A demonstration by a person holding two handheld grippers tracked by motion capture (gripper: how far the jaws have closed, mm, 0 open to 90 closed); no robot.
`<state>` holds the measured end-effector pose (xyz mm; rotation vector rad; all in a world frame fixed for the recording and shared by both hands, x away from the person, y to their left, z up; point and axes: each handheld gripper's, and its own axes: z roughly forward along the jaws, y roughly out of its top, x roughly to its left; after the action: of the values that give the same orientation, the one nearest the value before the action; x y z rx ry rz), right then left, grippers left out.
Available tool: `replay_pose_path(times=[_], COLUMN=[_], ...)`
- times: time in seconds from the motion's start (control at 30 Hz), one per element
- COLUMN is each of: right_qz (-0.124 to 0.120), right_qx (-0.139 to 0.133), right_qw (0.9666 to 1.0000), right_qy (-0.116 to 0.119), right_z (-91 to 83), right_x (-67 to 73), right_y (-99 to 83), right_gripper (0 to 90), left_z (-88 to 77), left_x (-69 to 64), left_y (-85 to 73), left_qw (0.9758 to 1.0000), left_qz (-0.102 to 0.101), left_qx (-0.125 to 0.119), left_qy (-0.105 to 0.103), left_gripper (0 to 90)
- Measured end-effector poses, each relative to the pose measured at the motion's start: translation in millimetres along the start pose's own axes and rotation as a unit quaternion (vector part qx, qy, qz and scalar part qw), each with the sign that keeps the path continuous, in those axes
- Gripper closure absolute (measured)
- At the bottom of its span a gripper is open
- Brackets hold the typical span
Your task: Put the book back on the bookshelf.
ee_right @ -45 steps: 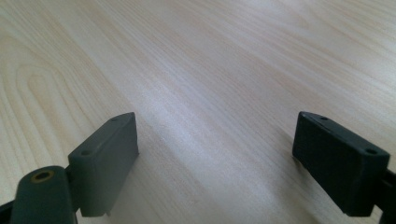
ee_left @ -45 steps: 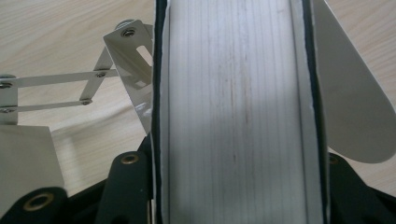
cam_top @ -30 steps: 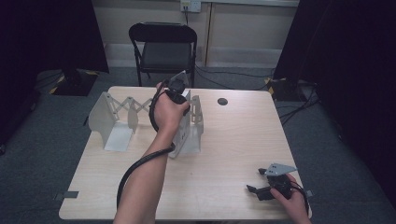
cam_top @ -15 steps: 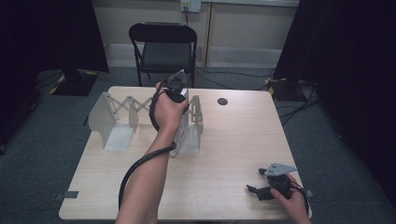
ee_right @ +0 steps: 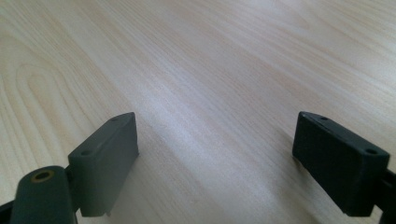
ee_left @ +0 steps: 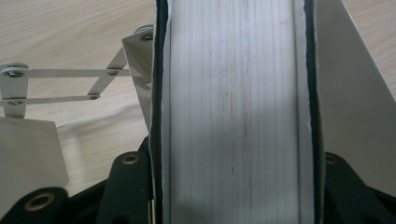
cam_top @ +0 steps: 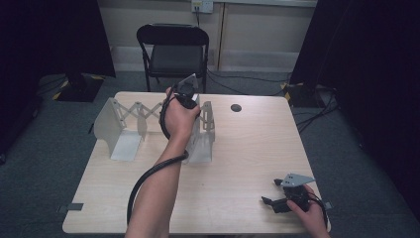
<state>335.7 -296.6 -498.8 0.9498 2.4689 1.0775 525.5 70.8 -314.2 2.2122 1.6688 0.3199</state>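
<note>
My left gripper [cam_top: 187, 96] hangs over the right end of an extending metal book rack [cam_top: 121, 126] at the back of the table, with a hand wrapped around it. In the left gripper view its black jaws press both sides of a thick white book [ee_left: 233, 140], whose page edges face the camera, so the left gripper [ee_left: 233, 46] is shut on it. The rack's scissor links [ee_left: 60, 86] lie to the left of the book. My right gripper [cam_top: 271, 202] rests near the table's front right corner, open [ee_right: 215, 140], with bare wood between its pads.
The wooden table [cam_top: 247, 148] holds a small dark round disc [cam_top: 236, 107] at its back edge. A black folding chair [cam_top: 173, 49] stands behind the table. Cables lie on the floor at the right.
</note>
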Motion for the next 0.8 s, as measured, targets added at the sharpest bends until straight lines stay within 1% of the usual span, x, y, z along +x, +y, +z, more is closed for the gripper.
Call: replay_pose_path(times=[0.03,0.1,0.23,0.4,0.63,0.8], right_qz=[0.0,0.0,-0.001,0.0,0.0,0.0], right_qx=[0.0,0.001,0.001,0.0,0.0,0.0], right_qw=[1.0,1.0,1.0,1.0,1.0,1.0], right_qy=[0.0,0.001,0.001,0.001,0.001,0.001], right_z=[0.0,-0.3,-0.3,-0.2,-0.3,-0.4], right_x=[0.0,0.1,0.2,0.4,0.4,0.8], right_y=[0.0,-0.1,-0.2,-0.3,-0.3,-0.5], right_gripper=[13.8,13.8,13.8,13.8,13.8,13.8], left_z=[0.0,0.6,0.6,2.1,1.3,-4.8], left_x=[0.0,1.2,1.9,2.3,2.6,2.7], left_y=[0.0,-0.4,-0.4,-0.5,-0.5,-0.6], left_qw=[1.0,1.0,1.0,0.9999,0.9999,0.9999], left_qz=[0.0,-0.008,-0.009,-0.012,-0.011,-0.001], left_qx=[0.0,-0.002,-0.001,-0.007,-0.011,-0.009], left_qy=[0.0,0.002,0.002,0.006,0.005,0.008], left_gripper=[52.2,52.1,52.0,51.5,50.7,49.2])
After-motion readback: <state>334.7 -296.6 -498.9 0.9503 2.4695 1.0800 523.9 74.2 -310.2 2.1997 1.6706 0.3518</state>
